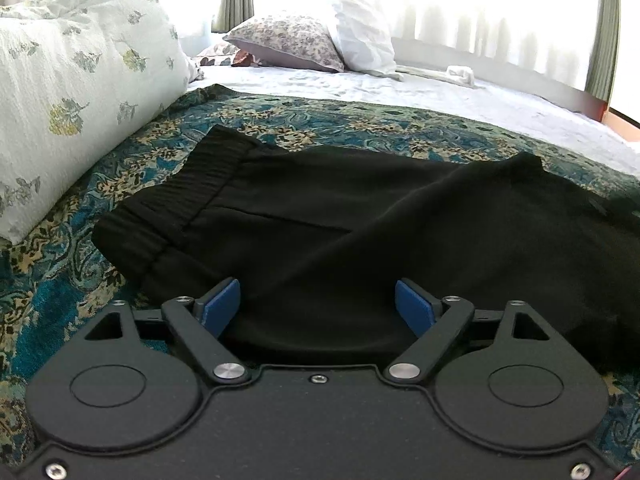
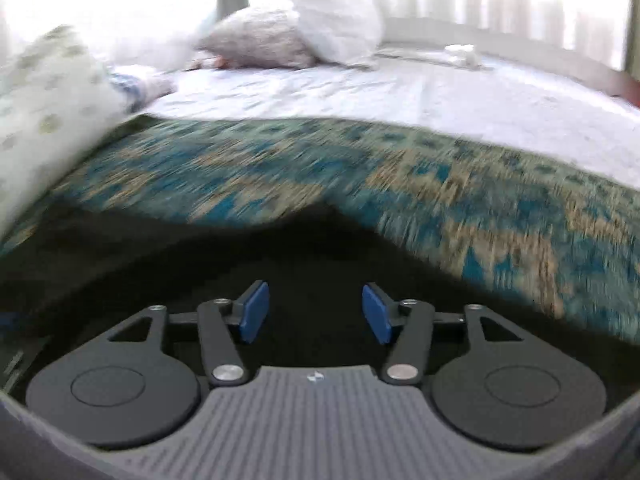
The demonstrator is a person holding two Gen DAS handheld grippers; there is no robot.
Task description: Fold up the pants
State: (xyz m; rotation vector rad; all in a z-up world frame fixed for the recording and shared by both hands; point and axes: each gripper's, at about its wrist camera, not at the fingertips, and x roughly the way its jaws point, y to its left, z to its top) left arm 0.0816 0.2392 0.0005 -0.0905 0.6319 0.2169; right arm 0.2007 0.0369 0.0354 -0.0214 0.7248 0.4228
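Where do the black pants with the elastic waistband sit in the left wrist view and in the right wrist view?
Left wrist view: the black pants fill the centre, waistband at left, on the teal patterned blanket.
Right wrist view: blurred; the dark cloth at lower centre, ahead of the fingers, looks like them.
Shared landmark: the grey floral pillow at top centre.

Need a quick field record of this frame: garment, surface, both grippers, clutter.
garment: black pants, lying flat, elastic waistband to the left
surface: patterned teal blanket on the bed
left gripper: open, pads apart over the near pants edge
right gripper: open, above black fabric, view blurred
clutter: floral pillow left, more pillows at the back
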